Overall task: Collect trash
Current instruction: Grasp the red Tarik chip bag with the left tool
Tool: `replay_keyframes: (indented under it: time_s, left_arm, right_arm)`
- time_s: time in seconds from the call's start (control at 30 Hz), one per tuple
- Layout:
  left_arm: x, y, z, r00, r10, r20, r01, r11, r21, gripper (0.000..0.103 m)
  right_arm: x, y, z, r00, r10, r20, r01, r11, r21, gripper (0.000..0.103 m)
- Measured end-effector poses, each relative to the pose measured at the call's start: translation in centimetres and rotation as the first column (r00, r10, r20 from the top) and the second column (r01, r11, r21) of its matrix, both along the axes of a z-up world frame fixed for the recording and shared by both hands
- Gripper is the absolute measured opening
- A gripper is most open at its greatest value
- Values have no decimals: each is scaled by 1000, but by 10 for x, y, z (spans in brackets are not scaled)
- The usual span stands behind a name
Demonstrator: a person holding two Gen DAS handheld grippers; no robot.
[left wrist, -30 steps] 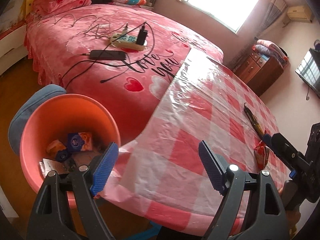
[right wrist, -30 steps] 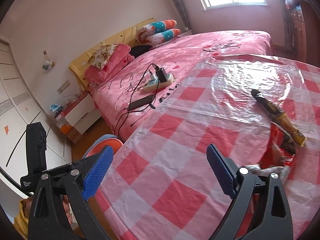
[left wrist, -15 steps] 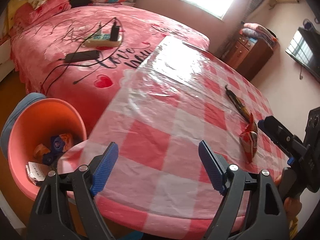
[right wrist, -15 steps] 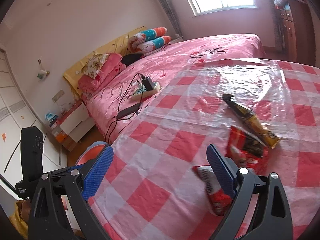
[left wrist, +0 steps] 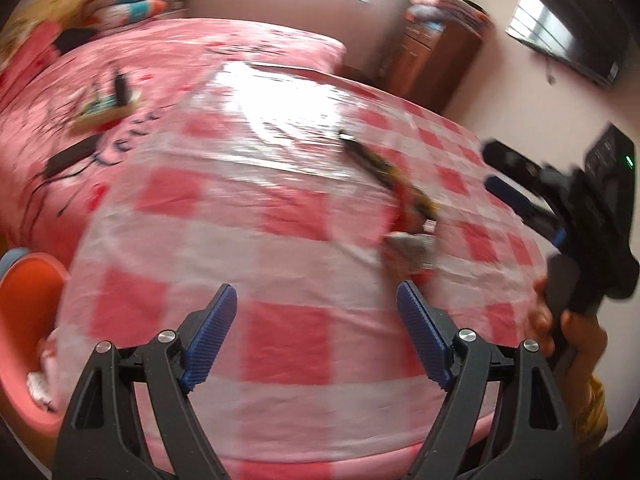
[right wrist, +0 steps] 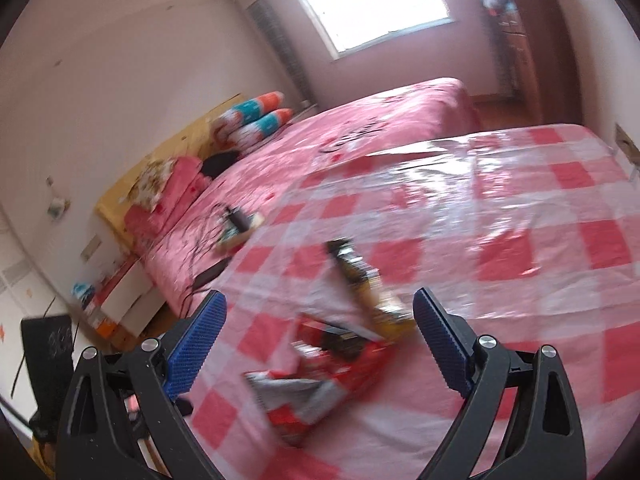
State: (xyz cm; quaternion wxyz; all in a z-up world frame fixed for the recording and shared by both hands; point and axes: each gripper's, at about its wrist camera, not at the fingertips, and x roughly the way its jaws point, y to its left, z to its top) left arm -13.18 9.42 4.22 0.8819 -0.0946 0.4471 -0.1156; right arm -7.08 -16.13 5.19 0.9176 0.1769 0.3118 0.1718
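Both views are motion-blurred, so print on the wrappers cannot be read. The table (left wrist: 168,292), under a glossy clear film over pink-and-white checked cloth, carries the trash: a long black-and-yellow wrapper (right wrist: 360,280) and, touching its near end, a crumpled red-and-silver foil packet (right wrist: 316,376). The left gripper (left wrist: 316,332), with ribbed blue pads, stands wide open and empty above the table's near edge. The right gripper (right wrist: 320,340) is likewise spread wide and empty, the packet lying on the table between its fingers. The orange plastic bin (left wrist: 24,320), left of the table, is cut off by the frame edge.
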Motion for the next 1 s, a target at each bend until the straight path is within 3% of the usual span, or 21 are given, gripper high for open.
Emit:
replay_keyframes:
  time_s: [0.1, 0.23, 0.4, 0.47, 0.7, 0.9, 1.0]
  left_arm:
    - [8, -33, 1, 997, -78, -4, 78, 997, 15, 83]
    - [16, -72, 6, 988, -149, 38, 143, 981, 134, 83]
    - [29, -104, 7, 976, -215, 21, 206, 956, 209, 83]
    - [39, -112, 2, 976, -219, 5, 211, 946, 247, 83]
    - [70, -109, -19, 983, -164, -78, 178, 953, 245, 83]
    - [81, -112, -30, 984, -146, -107, 169, 952, 255, 82]
    - [83, -114, -31, 986, -134, -96, 155, 951, 266, 77]
  right_arm:
    - [5, -23, -2, 999, -40, -12, 40, 999, 11, 93]
    - [10, -44, -9, 998, -53, -40, 55, 998, 44, 93]
    - [18, -60, -19, 996, -42, -85, 49, 995, 92, 93]
    - [22, -61, -22, 995, -29, -97, 39, 993, 109, 93]
    - [23, -69, -25, 994, -6, -106, 22, 988, 153, 93]
    - [27, -75, -32, 991, 6, -133, 20, 981, 193, 93]
    - [28, -74, -34, 990, 19, -140, 9, 981, 195, 93]
